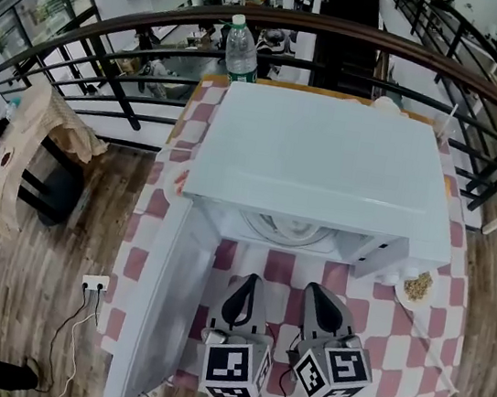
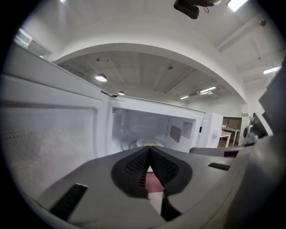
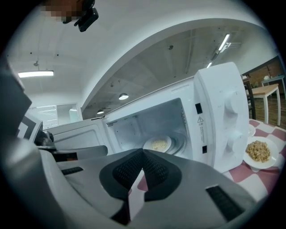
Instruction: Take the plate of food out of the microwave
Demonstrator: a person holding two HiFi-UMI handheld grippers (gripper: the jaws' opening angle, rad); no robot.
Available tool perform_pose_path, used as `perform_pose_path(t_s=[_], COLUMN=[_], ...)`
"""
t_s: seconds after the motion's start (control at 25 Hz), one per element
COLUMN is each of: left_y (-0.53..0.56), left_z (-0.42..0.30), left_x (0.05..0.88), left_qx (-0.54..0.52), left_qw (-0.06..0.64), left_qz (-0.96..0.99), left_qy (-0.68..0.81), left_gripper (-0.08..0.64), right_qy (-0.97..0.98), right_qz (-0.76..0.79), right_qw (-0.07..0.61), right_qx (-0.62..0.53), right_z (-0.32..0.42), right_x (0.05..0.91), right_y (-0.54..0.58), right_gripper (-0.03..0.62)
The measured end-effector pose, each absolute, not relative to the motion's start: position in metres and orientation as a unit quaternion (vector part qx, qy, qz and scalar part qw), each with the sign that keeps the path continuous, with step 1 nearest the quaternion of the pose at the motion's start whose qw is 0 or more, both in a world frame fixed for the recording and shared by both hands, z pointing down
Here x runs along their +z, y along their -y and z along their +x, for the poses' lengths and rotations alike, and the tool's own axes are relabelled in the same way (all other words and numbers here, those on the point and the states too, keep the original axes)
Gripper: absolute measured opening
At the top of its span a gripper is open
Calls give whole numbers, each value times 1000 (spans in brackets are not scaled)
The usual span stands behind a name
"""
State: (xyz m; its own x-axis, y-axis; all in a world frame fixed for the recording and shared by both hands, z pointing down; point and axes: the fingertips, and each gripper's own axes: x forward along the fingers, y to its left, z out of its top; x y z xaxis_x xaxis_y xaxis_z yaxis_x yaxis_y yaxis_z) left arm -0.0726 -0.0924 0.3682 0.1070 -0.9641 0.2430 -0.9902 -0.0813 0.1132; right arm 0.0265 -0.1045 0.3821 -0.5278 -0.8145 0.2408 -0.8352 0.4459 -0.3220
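There are one microwave [image 1: 319,162], two plates of food, namely the plate inside [image 3: 159,144] and the plate outside [image 1: 418,287], one bottle [image 1: 241,50], one checked tablecloth [image 1: 410,356], one chair [image 1: 33,152], one power strip [image 1: 95,285], and two grippers, the left gripper [image 1: 250,282] and the right gripper [image 1: 313,291].

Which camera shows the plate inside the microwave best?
Right gripper view: the plate and its food show clearly inside the microwave. The left gripper view catches only a sliver; the head view, just a rim.
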Motion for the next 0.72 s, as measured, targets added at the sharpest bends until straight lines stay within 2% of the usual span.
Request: perform_pose_path(t_s=[0.32,0.56,0.72], left_y=[107,114,121], left_z=[-74,-75,-77], left_x=[396,411,416], left_qx=[47,40,32], left_qw=[158,183,192], left_qz=[738,738,736], left_qy=[654,648,648], left_gripper=[11,11,11], right_qy=[834,811,813], right_qz=[481,463,458], right_qw=[6,-37,-39], right_qx=[272,355,357], right_z=[11,3,-4], right_x=[408,422,423], right_y=[123,139,150], right_gripper=[-3,-3,0])
